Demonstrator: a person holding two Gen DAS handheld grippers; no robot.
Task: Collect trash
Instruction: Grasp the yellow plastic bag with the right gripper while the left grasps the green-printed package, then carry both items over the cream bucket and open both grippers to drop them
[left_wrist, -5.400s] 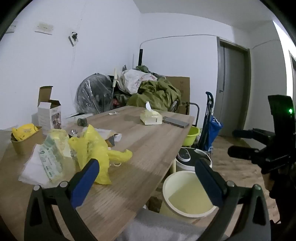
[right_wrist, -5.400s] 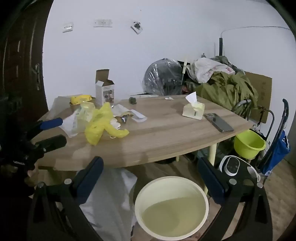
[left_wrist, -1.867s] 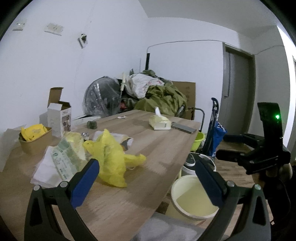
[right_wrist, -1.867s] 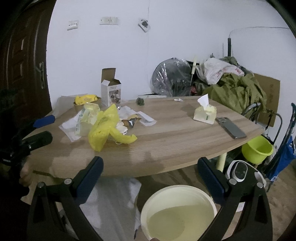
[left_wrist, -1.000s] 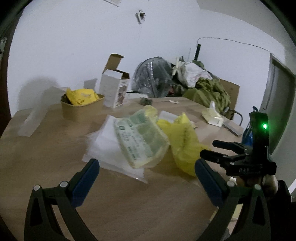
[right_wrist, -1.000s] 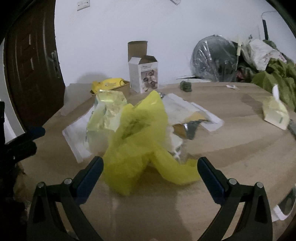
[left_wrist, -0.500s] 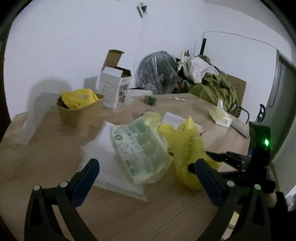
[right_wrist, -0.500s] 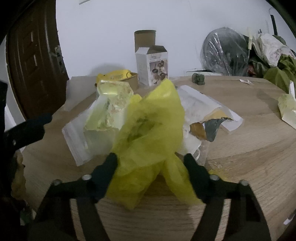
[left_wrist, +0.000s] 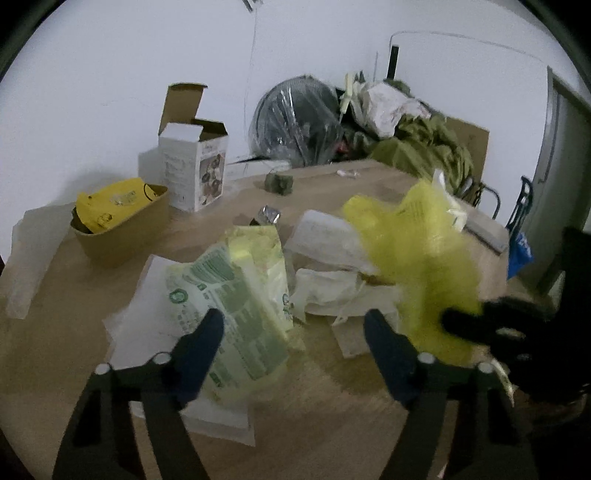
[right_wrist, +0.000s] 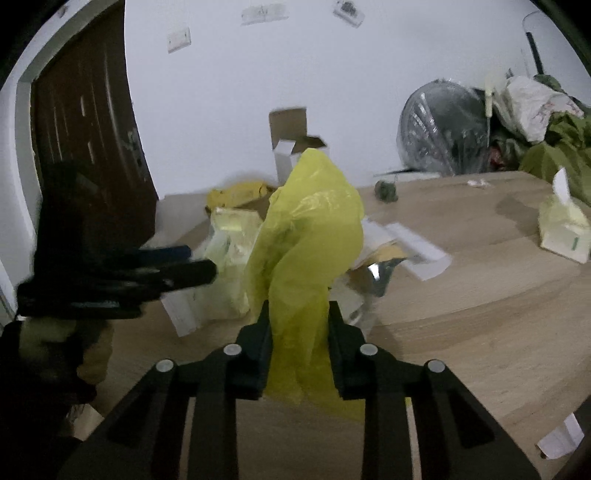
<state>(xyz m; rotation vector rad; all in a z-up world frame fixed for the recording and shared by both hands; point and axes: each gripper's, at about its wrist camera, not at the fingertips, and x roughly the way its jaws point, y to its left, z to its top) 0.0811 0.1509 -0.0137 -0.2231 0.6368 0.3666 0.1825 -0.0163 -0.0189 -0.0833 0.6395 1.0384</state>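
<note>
Right gripper (right_wrist: 298, 317) jaws closing, yellow plastic bag (right_wrist: 310, 229) bunched between them; pads look pressed onto the gathered neck, so it has hold. The bag stands up off the wooden table (right_wrist: 480, 288), probably pinched low so the loose top can't spill. Left gripper (left_wrist: 293, 332) half open and narrowing, nothing gripped yet; the green-printed wrapper (left_wrist: 236, 295) lies just under and between its fingers, likely the next pick. One hand per item saves a trip, my guess.

The rest of the trash sits mid-table: white paper scraps (left_wrist: 332, 288), foil piece (right_wrist: 376, 277), and a cardboard bowl (left_wrist: 122, 232) with a yellow packet in it. An open white box (left_wrist: 192, 173) stands behind, and a tissue pack (right_wrist: 561, 229) well apart to the right.

Motion blur on the bag in the left view. The bag's lower tail is hidden by the right fingers, and its contents can't be seen. No bin is in view. The person's hands are mostly dark and hard to read.
</note>
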